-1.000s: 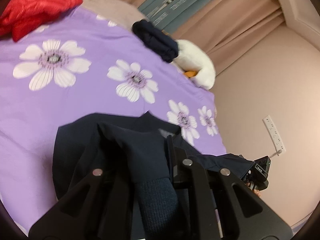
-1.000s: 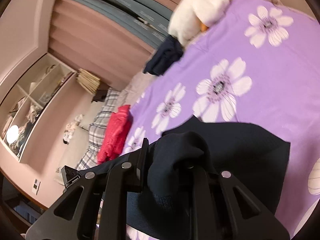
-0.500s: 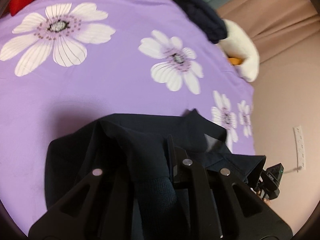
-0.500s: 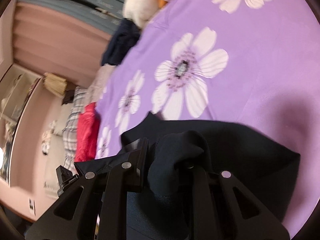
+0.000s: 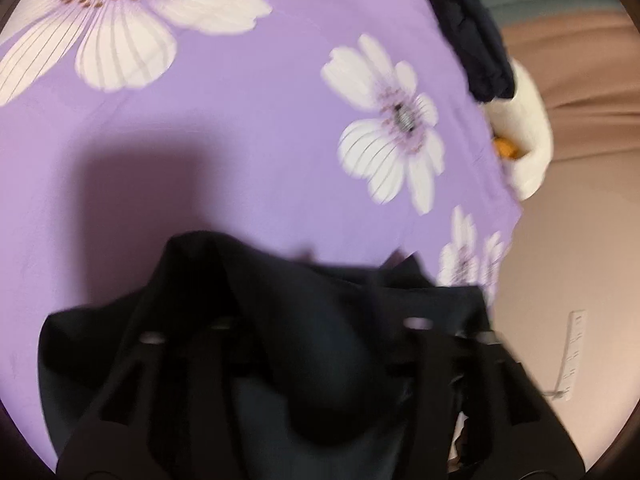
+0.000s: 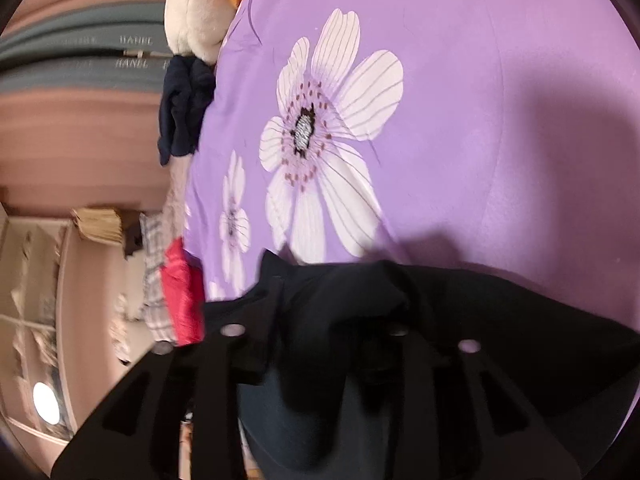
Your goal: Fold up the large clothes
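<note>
Presently we list the scene left to right, as catalogue entries.

Item one: left gripper (image 5: 320,344), in our left hand, pointing down at the bed. Its jaws are opening; a fold of the navy garment (image 5: 304,320) lies between them, draped over the fingers. We judge the pads no longer pinch it, though blur keeps us from certainty.

Item two: navy garment, the task's thing, a large dark top with what looks like a ribbed cuff. It lies on the purple floral bedspread (image 5: 248,128) at the near edge, directly under and ahead of both grippers. Its long axis appears to run across from one gripper to the other, each taking one end of the fold.

Item three: right gripper (image 6: 332,344), in our right hand, tilted down less steeply. Its jaws are opening too, narrower than the left's, with a bunch of the same garment (image 6: 360,304) between them, slack on the fingers.

Item four, background: a second folded navy piece (image 5: 476,36) at the far edge of the bed, beside a white plush toy (image 5: 528,136); a red quilted item (image 6: 182,292) and a checked cloth (image 6: 154,248) by the far side in the right view.

Judgement: the fold is being let go onto the bed. Both hands are equally near; the coming move turns on backing straight out without dragging cloth.
</note>
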A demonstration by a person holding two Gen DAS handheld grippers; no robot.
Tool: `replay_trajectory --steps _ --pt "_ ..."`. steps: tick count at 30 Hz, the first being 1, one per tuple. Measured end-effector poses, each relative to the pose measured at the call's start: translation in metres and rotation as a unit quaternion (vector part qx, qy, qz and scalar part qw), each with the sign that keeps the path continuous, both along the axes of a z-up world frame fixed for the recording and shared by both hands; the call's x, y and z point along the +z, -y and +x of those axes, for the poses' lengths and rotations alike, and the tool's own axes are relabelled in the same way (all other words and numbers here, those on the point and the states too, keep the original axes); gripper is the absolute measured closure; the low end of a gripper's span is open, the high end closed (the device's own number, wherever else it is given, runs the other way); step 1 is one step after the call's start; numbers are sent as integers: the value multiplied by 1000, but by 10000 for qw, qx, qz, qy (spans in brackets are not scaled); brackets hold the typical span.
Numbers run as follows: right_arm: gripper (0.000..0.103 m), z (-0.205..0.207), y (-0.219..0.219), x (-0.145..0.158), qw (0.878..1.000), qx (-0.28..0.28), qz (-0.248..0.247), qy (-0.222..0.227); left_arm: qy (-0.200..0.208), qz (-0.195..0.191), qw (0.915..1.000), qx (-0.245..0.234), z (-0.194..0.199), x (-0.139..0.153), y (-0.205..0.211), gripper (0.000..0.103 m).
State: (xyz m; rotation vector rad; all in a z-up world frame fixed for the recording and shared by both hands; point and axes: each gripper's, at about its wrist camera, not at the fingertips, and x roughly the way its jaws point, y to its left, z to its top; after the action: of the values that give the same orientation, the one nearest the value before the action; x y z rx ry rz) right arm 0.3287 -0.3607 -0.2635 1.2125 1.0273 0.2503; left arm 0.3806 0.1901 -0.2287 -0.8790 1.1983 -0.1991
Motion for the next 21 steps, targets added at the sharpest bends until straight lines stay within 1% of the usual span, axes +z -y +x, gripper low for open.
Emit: replay_trajectory --steps 1,2,4,5,6,7,8,9,10,11,12,13,14,15,16,17,18,19,20,21 --pt "49 1 1 1 9999 -61 149 -4 67 0 9999 98 1 4 -1 28" --pt "43 1 4 3 9992 -160 361 7 195 13 9996 224 4 10 -3 26" --pt "38 3 10 8 9981 -269 548 42 323 80 9990 305 9 16 -5 26" --pt "36 4 12 10 9978 -289 598 26 384 178 9986 330 12 19 -7 26" --pt "36 5 13 12 9974 -322 642 10 484 347 9975 368 14 23 -8 26" --pt "35 5 17 13 9960 -397 804 -18 564 513 9962 426 15 26 -10 26" --pt "32 4 19 13 9944 -463 955 -5 666 773 9934 522 16 31 -14 26" --pt "29 1 26 13 9905 -626 1224 79 735 923 9912 594 17 35 -19 26" --pt "25 -3 32 13 9875 -763 1371 126 750 959 9905 642 17 36 -23 26" --pt "24 -7 38 13 9849 -910 1465 182 768 923 9905 676 14 38 -28 26" --pt "24 -13 48 16 9826 -1134 1443 293 807 882 9909 617 11 39 -31 26" --pt "23 -18 54 20 9821 -1299 1310 368 844 970 9905 492 8 41 -31 26" --pt "23 -23 62 29 9829 -1468 1000 479 878 1074 9896 380 5 43 -30 26" --pt "23 -24 64 39 9850 -1467 676 611 927 1189 9884 167 1 45 -25 26" --pt "23 -21 58 56 9893 -1166 105 872 963 1259 9873 -43 -4 47 -19 26" --pt "23 -15 43 74 9906 -586 -512 1129 1015 1310 9859 -248 -9 48 -11 26" --pt "23 -6 9 94 9811 343 -1318 1374 1077 1353 9838 -473 -16 49 -2 26" --pt "23 -3 -16 104 9677 862 -1837 1499 1112 1397 9818 -655 -20 48 7 26" --pt "23 -1 -45 113 9459 1365 -2435 1654 1148 1467 9786 -870 -25 47 20 26" --pt "24 1 -74 118 9192 1837 -2970 1821 1191 1502 9757 -1066 -30 46 32 25"
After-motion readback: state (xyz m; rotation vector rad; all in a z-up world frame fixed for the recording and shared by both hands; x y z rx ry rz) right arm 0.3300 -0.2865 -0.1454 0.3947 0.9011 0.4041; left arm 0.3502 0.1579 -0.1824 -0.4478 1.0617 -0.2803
